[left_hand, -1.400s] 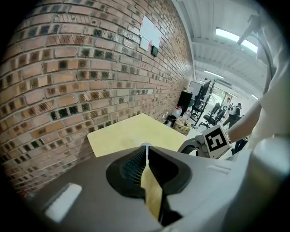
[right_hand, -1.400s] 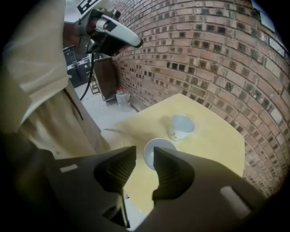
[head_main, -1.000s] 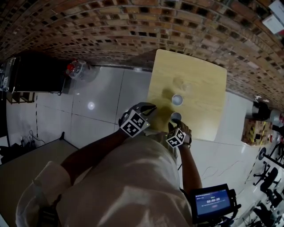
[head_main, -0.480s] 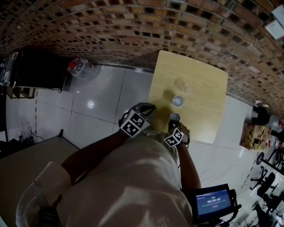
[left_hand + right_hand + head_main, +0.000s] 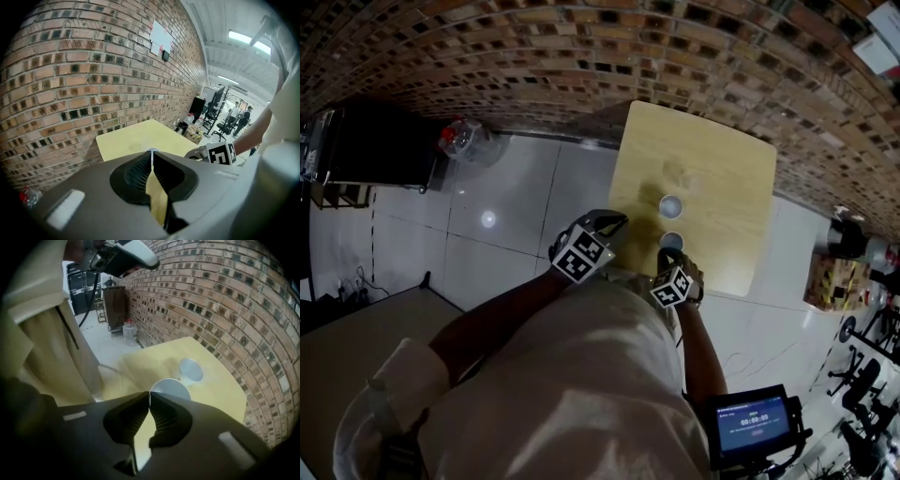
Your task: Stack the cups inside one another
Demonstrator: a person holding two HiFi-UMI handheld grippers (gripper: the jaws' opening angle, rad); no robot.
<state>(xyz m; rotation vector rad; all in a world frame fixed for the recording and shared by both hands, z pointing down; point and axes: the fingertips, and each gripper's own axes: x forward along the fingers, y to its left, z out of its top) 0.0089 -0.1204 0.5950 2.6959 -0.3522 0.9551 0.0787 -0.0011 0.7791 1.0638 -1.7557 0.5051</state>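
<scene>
Just closed, right hand-held gripper (image 5: 149,393) (pinching cup (image 5: 171,388))

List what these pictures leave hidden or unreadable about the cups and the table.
Near cup, right gripper view: wall and base hidden behind the right hand-held gripper, whose jaws have just closed on its rim.
Faint mark beyond the far cup, head view: too small and pale to tell whether it is a clear cup.
Both cups, left gripper view: hidden behind the left hand-held gripper, jaws together.
Screen, head view: text too small.
</scene>
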